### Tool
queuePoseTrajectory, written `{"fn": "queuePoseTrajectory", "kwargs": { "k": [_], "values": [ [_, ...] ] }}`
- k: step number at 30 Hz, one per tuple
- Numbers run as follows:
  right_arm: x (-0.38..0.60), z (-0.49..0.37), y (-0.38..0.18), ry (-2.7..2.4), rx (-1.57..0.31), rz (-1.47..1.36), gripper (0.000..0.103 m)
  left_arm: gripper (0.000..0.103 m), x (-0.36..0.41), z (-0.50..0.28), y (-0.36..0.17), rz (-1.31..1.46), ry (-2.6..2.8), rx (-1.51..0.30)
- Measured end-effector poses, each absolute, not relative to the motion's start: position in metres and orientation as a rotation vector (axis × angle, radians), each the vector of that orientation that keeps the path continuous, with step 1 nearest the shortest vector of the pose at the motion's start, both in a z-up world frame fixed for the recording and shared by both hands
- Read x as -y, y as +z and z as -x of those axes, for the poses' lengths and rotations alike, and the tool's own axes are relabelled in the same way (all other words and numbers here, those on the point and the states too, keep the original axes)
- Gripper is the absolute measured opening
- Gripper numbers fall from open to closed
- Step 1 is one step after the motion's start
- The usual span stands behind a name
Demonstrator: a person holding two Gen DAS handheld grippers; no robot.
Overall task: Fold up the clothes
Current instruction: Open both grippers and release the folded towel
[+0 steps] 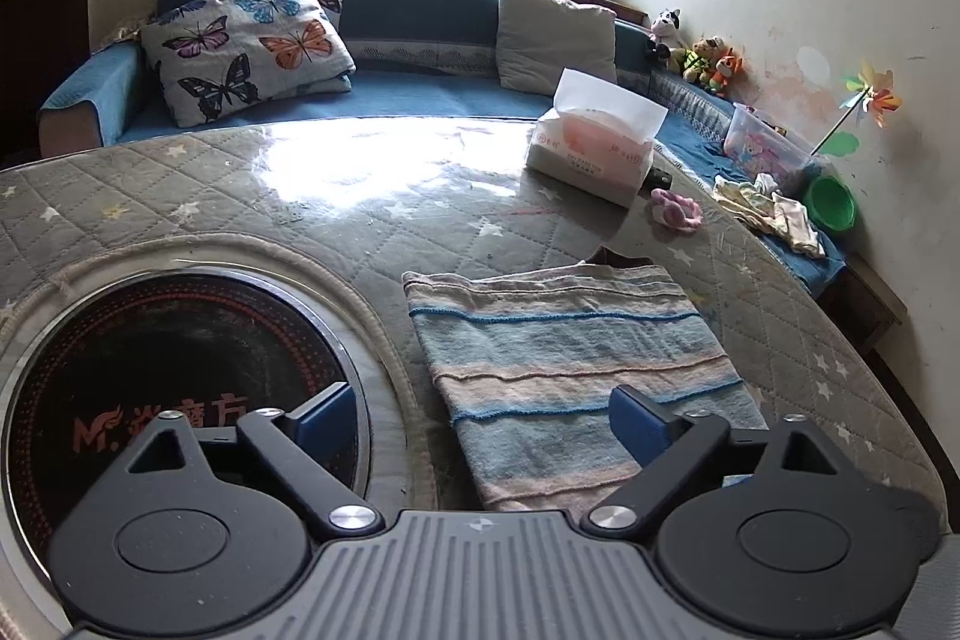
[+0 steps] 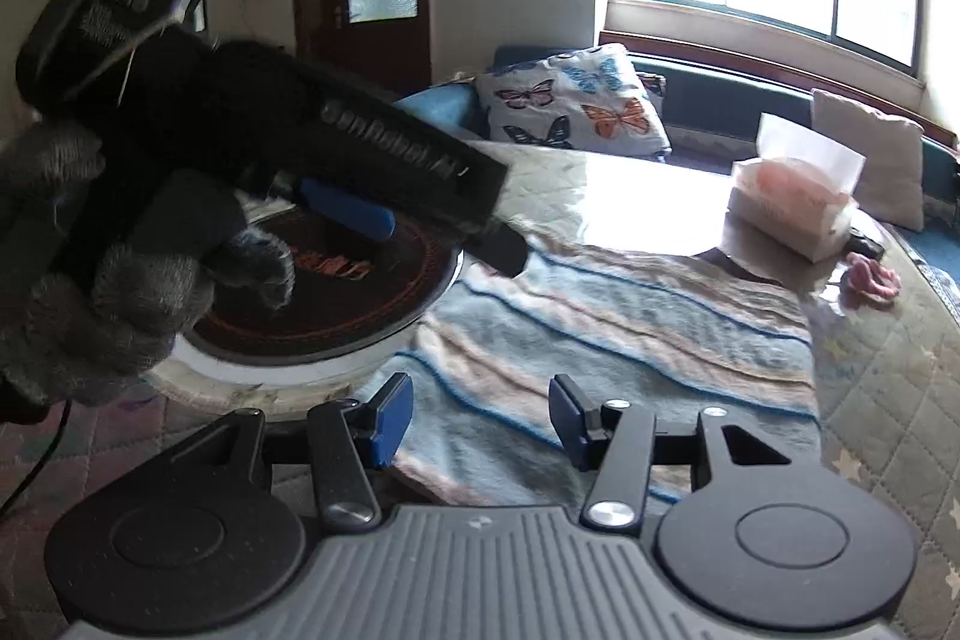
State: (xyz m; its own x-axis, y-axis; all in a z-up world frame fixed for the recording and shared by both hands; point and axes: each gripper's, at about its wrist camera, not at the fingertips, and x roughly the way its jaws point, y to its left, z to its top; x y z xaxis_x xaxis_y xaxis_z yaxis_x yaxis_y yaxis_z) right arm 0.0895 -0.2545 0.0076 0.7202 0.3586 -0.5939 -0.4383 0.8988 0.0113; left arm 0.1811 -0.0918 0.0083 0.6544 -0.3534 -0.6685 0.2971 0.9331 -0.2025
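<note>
Here, folded striped cloth [image 1: 576, 370] flat on quilted table [image 1: 240, 184], left gripper [image 1: 480, 418] open above it, right gripper [image 2: 480, 418] open over near edge.

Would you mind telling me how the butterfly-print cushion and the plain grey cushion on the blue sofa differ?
The butterfly-print cushion is covered in coloured butterflies, while the plain grey cushion has no pattern. The butterfly-print cushion sits at the armrest end of the blue sofa; the plain grey cushion sits farther along, behind the white tissue pack. The printed one looks bulkier. Both lean against the sofa's back.
</note>
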Motion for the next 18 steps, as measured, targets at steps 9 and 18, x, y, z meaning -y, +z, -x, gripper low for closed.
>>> {"fn": "queuePoseTrajectory", "kwargs": {
  "k": [9,18],
  "values": [
    [0.259,-0.081,0.013,0.419,-0.618,0.108,0.073,0.103,0.084,-0.15,0.016,0.026,-0.33,-0.708],
    [0.267,-0.055,0.028,0.349,-0.586,0.103,0.095,0.103,0.076,-0.109,0.023,-0.025,-0.301,-0.635]
  ]
}}
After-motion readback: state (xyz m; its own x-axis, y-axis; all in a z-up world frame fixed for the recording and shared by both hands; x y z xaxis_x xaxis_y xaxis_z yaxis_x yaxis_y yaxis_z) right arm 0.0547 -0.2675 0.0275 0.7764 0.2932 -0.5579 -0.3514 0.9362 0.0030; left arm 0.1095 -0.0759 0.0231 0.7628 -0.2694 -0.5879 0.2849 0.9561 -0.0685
